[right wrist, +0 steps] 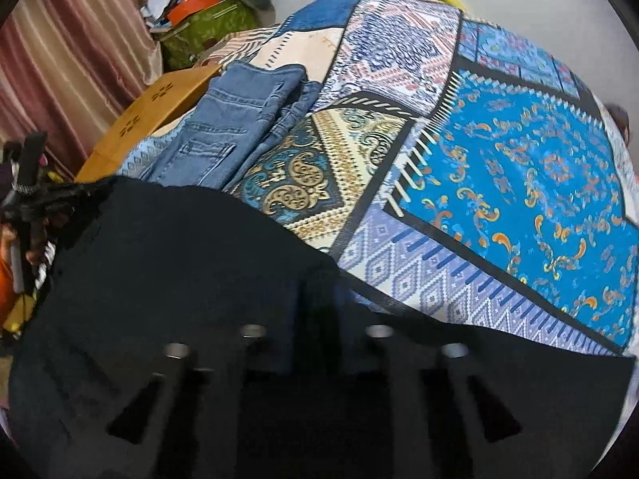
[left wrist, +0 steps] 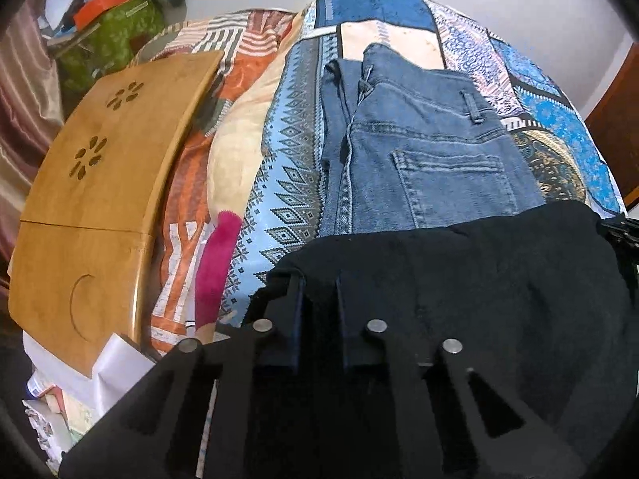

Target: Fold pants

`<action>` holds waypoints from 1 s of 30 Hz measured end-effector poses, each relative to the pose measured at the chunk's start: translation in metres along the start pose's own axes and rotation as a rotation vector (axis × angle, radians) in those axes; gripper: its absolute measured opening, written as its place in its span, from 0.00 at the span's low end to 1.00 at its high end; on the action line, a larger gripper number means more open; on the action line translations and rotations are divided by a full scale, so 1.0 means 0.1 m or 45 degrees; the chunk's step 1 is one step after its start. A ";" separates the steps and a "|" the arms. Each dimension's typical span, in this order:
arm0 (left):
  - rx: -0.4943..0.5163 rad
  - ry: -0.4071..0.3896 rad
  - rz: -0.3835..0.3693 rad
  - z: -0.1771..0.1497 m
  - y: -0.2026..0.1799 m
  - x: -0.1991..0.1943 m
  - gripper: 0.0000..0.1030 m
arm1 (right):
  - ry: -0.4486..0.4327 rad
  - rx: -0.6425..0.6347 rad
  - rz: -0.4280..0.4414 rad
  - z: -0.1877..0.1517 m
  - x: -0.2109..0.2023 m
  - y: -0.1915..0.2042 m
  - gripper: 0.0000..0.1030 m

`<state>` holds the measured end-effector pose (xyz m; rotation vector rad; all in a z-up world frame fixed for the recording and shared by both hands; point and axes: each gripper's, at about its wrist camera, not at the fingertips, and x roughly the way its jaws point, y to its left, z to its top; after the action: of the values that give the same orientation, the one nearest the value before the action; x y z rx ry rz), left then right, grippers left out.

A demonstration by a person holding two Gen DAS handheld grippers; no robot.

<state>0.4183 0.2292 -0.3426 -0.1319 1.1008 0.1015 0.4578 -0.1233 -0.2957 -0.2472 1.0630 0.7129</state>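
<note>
Black pants (left wrist: 479,287) hang spread between my two grippers above a patterned bedspread (left wrist: 295,151). My left gripper (left wrist: 319,283) is shut on the black cloth at its left edge. In the right wrist view the same black pants (right wrist: 179,271) fill the lower half, and my right gripper (right wrist: 319,283) is shut on their edge; its fingers are dark and blurred against the cloth. Folded blue jeans (left wrist: 419,151) lie on the bed just beyond the black pants and show in the right wrist view (right wrist: 239,127) at upper left.
A wooden lap tray (left wrist: 100,183) lies on the bed's left side, with a pink fuzzy item (left wrist: 217,263) beside it. Clutter and a green bag (left wrist: 116,36) stand at the far left by a curtain (right wrist: 72,52). The blue patchwork bedspread (right wrist: 519,183) stretches to the right.
</note>
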 end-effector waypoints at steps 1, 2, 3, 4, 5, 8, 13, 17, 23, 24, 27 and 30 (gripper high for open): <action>0.009 -0.011 0.013 0.01 -0.02 -0.03 0.11 | -0.014 -0.037 -0.041 -0.01 -0.02 0.06 0.06; 0.013 -0.023 0.021 0.02 -0.04 -0.07 0.11 | -0.019 -0.047 -0.063 0.00 -0.02 0.07 0.06; 0.018 -0.037 0.024 0.02 -0.05 -0.11 0.11 | -0.031 -0.052 -0.082 -0.01 -0.04 0.09 0.05; 0.028 -0.059 0.032 0.04 -0.07 -0.18 0.10 | -0.049 -0.051 -0.094 -0.02 -0.07 0.10 0.04; 0.036 -0.080 0.038 0.06 -0.09 -0.24 0.10 | -0.064 -0.052 -0.103 -0.02 -0.11 0.09 0.04; 0.059 -0.132 0.053 0.10 -0.15 -0.42 0.09 | -0.135 -0.035 -0.145 0.00 -0.27 0.06 0.04; 0.066 -0.207 0.025 0.12 -0.22 -0.80 0.09 | -0.244 -0.005 -0.165 0.02 -0.65 0.13 0.04; 0.088 -0.249 0.011 0.01 -0.27 -1.11 0.09 | -0.303 0.005 -0.156 -0.08 -0.97 0.29 0.04; 0.102 -0.290 -0.009 -0.30 -0.29 -1.61 0.09 | -0.374 0.016 -0.123 -0.33 -1.41 0.58 0.04; 0.104 -0.295 -0.006 -0.36 -0.29 -1.68 0.09 | -0.383 0.019 -0.115 -0.39 -1.48 0.63 0.04; 0.106 -0.309 0.000 -0.58 -0.27 -1.90 0.09 | -0.409 0.020 -0.096 -0.57 -1.65 0.81 0.04; 0.107 -0.314 0.013 -0.79 -0.25 -2.06 0.09 | -0.432 0.022 -0.076 -0.75 -1.79 0.98 0.04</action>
<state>0.2596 0.1888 -0.1928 -0.0368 0.8585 0.0781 0.2898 -0.1619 -0.1631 -0.1358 0.7358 0.6642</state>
